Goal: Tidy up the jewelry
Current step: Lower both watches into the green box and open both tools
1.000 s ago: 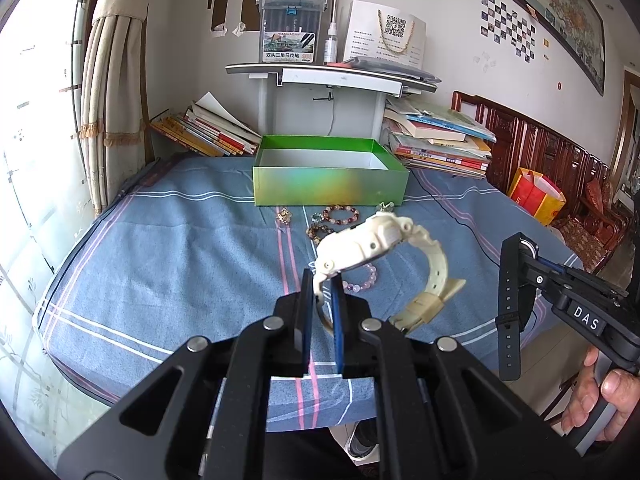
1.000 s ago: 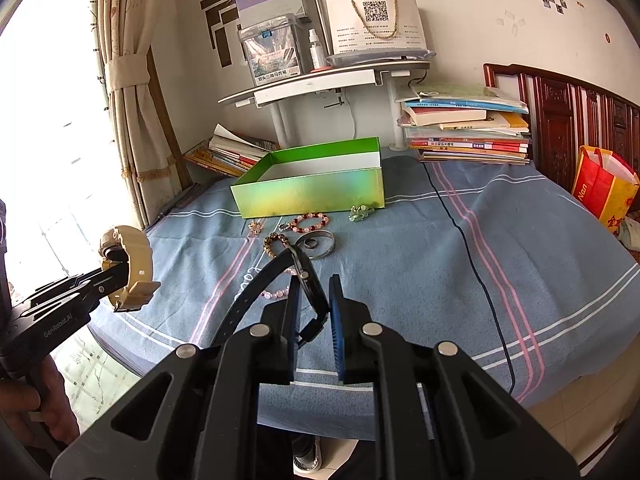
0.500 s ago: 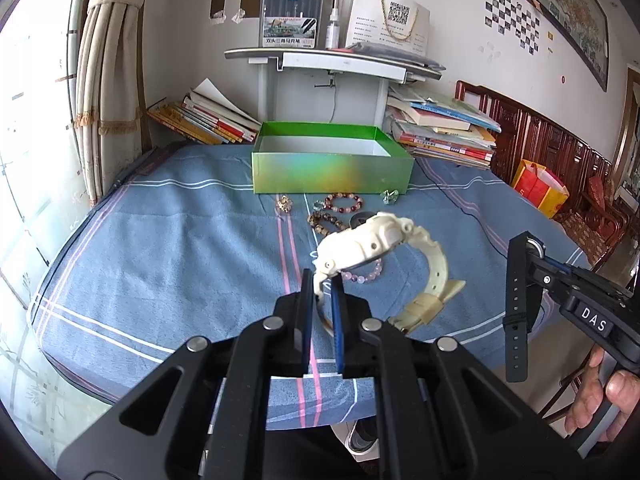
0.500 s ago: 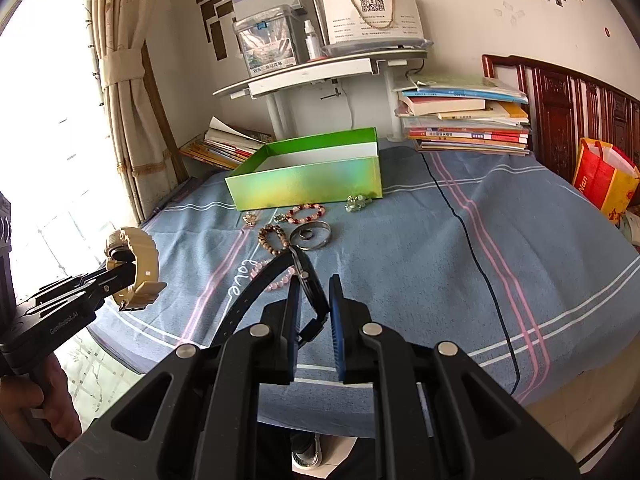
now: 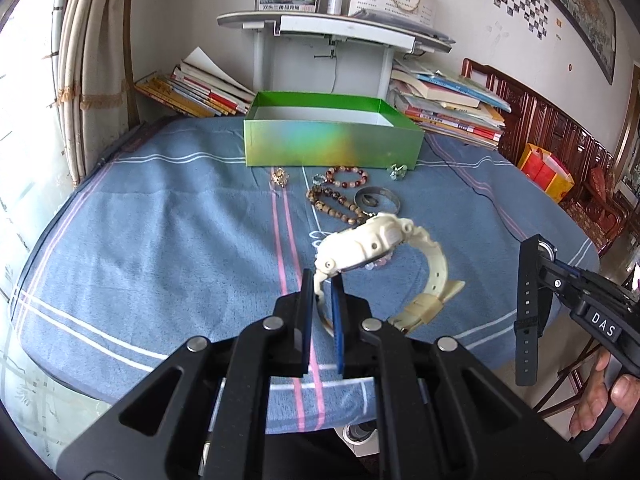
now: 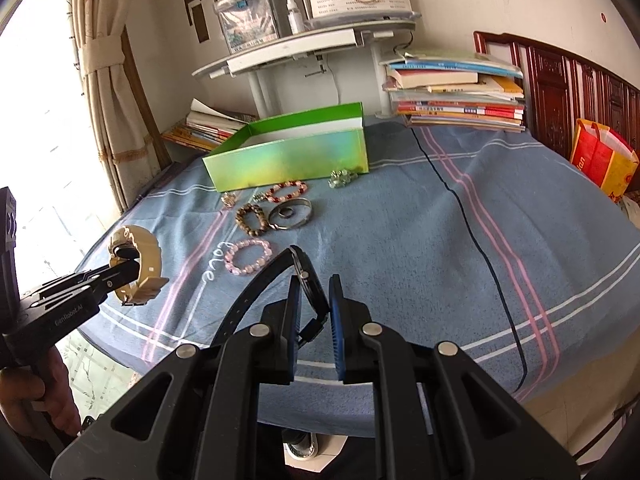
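Left claw [image 5: 322,280]: jaws nearly together, clamped on the strap of a cream watch [image 5: 372,240]. Watch case sticks up and fwd past the fingertips, strap loops round to the right w/ buckle end hanging low. Watch is held above the blue striped cloth [image 5: 160,220] covering the worktop, not touching it. In the right wrist view the same watch [image 6: 138,264] shows at far left, pinched at the tip of the left claw [image 6: 124,266], out near the worktop's left edge.

Right claw [image 6: 312,284]: jaws a narrow gap apart, gripping a black watch [image 6: 304,280] by its strap near the buckle; the long end of the strap trails down and left past the left finger. In the left wrist view that black watch [image 5: 528,312] hangs vertical from the right claw [image 5: 540,256], strap straight down, beyond the worktop's near right corner. A hand [image 5: 608,400] shows on the handle at bottom right.

Rest of the jewelry lies on the cloth in front of a green box [image 6: 288,152]: red-white bead bracelet [image 6: 286,191], brown bead bracelet [image 6: 251,219], silver bangle [image 6: 290,214] w/ a small ring inside it, pink bead bracelet [image 6: 248,256] nearest the claws, small gold piece [image 6: 229,200], green-ish ornament [image 6: 342,178] by the box's right corner. Box is open; what can be seen of its inside looks white.
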Demonstrator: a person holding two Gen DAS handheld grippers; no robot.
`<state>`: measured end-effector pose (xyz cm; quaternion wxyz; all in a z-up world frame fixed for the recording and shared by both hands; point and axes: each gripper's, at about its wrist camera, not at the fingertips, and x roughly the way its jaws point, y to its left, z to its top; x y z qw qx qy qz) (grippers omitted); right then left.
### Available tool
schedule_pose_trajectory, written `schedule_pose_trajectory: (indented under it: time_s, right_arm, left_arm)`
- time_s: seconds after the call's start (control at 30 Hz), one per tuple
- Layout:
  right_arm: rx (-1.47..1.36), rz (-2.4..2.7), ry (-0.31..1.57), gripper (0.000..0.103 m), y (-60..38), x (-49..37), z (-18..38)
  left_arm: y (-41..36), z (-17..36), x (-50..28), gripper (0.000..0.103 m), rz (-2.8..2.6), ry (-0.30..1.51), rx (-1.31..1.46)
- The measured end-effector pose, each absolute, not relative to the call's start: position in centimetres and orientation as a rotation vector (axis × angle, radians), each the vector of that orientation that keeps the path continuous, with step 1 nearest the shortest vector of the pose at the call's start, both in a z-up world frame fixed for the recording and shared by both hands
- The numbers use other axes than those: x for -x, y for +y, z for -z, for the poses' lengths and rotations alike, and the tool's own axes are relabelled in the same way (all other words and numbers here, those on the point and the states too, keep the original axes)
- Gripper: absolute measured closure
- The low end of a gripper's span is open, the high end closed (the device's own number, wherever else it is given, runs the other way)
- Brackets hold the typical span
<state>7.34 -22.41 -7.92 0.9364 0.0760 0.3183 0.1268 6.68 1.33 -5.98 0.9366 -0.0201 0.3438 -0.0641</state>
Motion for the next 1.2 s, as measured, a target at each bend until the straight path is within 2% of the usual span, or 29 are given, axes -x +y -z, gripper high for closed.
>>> schedule_pose_trajectory:
  time_s: [0.3,0.53,0.63,0.83,1.03,1.1,1.13,1.17,1.2]
  right_arm:
    - [-0.127,-0.29,0.656,0.089,-21.7,-13.5,6.2]
    - [-0.112,-0.332,0.566,0.089,-19.9,-22.9,1.2]
    - [-0.111,-0.304,0.55,0.089,-19.3,-27.9,0.2]
    - [-0.149,-0.249,0.588,0.089,-18.8,-37.2,2.0]
    - [-0.139,-0.229,0.696,0.089,-18.0,-40.6,6.6]
    - [-0.129,-0.218,0.698,0.088,-17.9,-40.8,7.1]
    - [-0.121,-0.207,0.685,0.087,-17.9,-40.7,7.2]
    - [-0.116,-0.201,0.682,0.077,-17.9,-40.6,7.3]
    - [-0.127,-0.203,0.681,0.066,-18.2,-40.6,7.3]
  left_arm:
    - [2.4,4.4,-12.9,0.094,0.125,0.701,0.049]
    - [3.1,-0.9,-22.7,0.092,0.107,0.635,0.026]
    - [3.3,-1.6,-28.1,0.092,0.088,0.646,0.024]
    - [3.4,1.5,-37.3,0.092,0.064,0.741,0.041]
    - [3.0,5.9,-40.0,0.092,0.068,0.824,0.031]
    - [2.9,6.6,-40.4,0.089,0.073,0.838,0.02]
    - [2.8,6.8,-40.4,0.083,0.068,0.831,0.019]
    - [2.5,6.9,-40.3,0.078,0.064,0.821,0.011]
    - [2.4,6.7,-40.2,0.067,0.059,0.802,0.004]
